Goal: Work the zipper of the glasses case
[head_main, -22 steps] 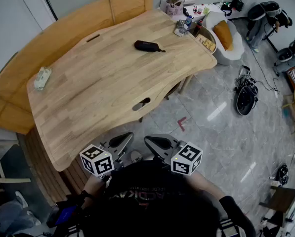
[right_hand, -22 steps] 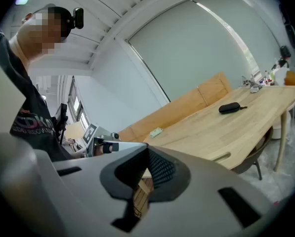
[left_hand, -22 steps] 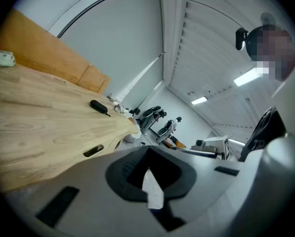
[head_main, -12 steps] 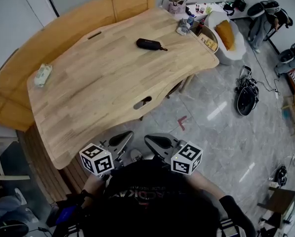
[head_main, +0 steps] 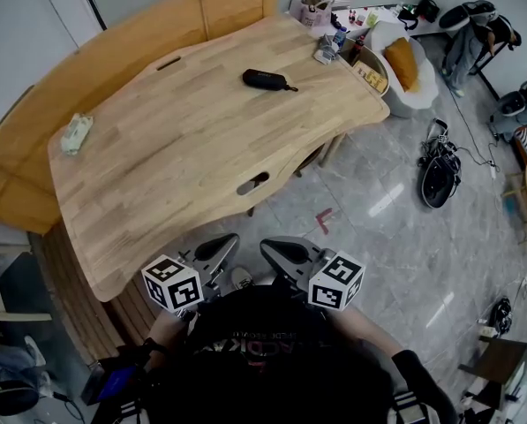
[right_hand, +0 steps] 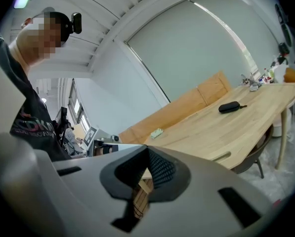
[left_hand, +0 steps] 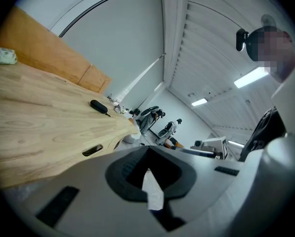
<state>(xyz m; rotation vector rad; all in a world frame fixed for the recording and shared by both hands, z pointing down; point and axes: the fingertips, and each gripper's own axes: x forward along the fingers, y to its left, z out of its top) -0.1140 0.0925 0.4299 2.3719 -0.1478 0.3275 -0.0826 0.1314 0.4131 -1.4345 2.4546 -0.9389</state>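
The black glasses case (head_main: 265, 79) lies closed on the far part of the wooden table (head_main: 175, 148), its short strap pointing right. It also shows small and distant as the case (left_hand: 99, 105) in the left gripper view and the case (right_hand: 230, 107) in the right gripper view. Both grippers hang close to the person's chest, off the table's near edge and far from the case. My left gripper (head_main: 217, 250) has its jaws together with nothing between them. My right gripper (head_main: 285, 254) is shut and empty as well.
A crumpled pale packet (head_main: 75, 134) lies at the table's left end. Small bottles and clutter (head_main: 325, 47) crowd the far right corner. A slot (head_main: 252, 185) cuts the near edge. A wooden bench (head_main: 113, 51) runs behind; a white seat with an orange cushion (head_main: 402, 64) stands right.
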